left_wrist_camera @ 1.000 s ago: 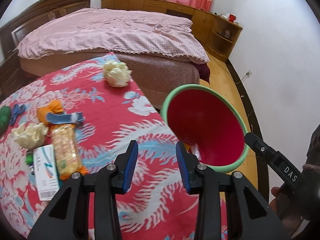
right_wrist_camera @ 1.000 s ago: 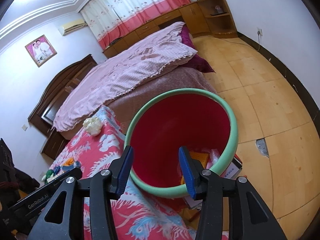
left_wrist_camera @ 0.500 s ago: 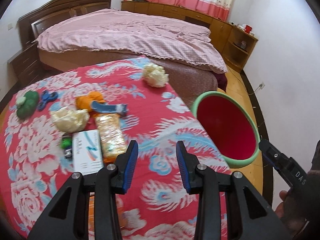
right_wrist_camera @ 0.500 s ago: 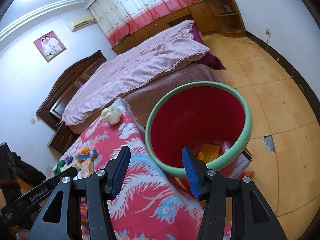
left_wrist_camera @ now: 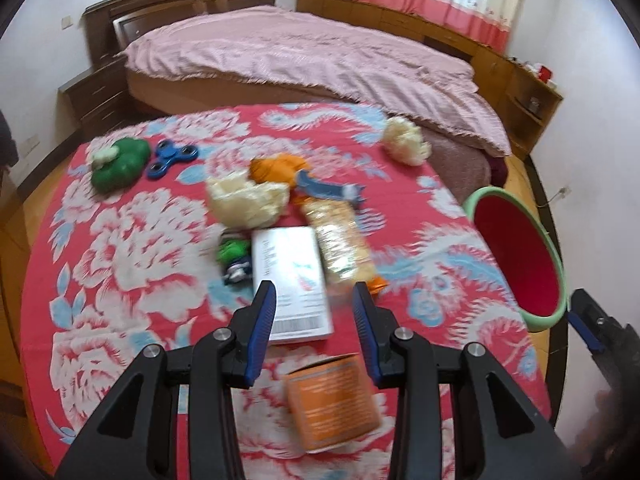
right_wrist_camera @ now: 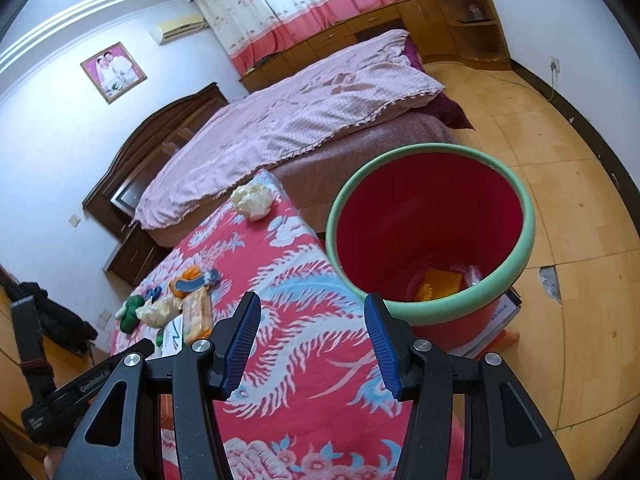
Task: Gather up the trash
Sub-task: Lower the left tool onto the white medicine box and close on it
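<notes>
Swung from the bin (left_wrist_camera: 520,256), the empty, parted left gripper (left_wrist_camera: 314,300) overhangs the white box (left_wrist_camera: 290,276).

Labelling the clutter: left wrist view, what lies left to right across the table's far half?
Green toy → blue spinner → crumpled paper wad → orange cloth → second paper wad at the far edge → red bin just off the table.

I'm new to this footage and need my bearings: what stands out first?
The red floral tablecloth strewn with litter: a white box, an orange box and crumpled paper. Just off the table's right edge stands a red bin with a green rim, some trash already inside. Behind, a pink-covered bed.
</notes>
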### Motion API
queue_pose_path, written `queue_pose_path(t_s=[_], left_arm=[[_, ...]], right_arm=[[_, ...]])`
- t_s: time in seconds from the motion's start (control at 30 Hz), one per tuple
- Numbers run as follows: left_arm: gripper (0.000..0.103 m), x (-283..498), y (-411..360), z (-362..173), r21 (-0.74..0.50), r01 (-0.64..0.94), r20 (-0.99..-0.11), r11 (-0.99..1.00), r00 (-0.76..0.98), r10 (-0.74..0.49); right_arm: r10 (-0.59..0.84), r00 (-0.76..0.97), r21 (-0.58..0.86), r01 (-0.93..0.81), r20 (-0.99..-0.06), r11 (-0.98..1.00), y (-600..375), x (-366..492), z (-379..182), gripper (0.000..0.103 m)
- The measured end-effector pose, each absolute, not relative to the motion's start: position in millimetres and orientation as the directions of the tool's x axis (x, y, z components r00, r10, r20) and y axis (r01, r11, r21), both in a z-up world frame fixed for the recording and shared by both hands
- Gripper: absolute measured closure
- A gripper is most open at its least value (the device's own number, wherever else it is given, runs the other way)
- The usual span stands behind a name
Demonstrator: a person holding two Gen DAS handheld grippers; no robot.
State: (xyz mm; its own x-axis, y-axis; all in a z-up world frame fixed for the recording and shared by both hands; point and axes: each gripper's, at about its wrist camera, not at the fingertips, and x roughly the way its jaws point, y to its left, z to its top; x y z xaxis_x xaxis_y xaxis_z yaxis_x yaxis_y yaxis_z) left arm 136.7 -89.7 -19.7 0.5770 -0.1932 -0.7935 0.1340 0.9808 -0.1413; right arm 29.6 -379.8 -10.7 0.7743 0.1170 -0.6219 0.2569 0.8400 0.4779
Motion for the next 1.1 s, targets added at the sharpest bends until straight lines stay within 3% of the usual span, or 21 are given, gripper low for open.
queue_pose_path(t_s=[0.13, 0.47, 1.1], left_arm=[[0.055, 142, -80, -32, -0.147, 0.106, -0.817, 0.983, 0.548, -0.181], [0.051, 158, -82, -58, -0.172, 0.102, -0.86, 0.98, 0.469, -0.199], [0.051, 163, -78, -55, -0.186, 0.105, -0.829, 0.977, 0.517, -0.213]], right_arm=[[0.127, 0.764, 0.47, 0.249, -0.633, 0.847, -371, 34, -14, 0.048], [0.137, 0.736, 0.463, 0.259, -0.663, 0.848, -365, 44, -25, 0.048], [0.151, 0.727, 0.469, 0.257, -0.67, 0.845, -365, 43, -30, 0.048]])
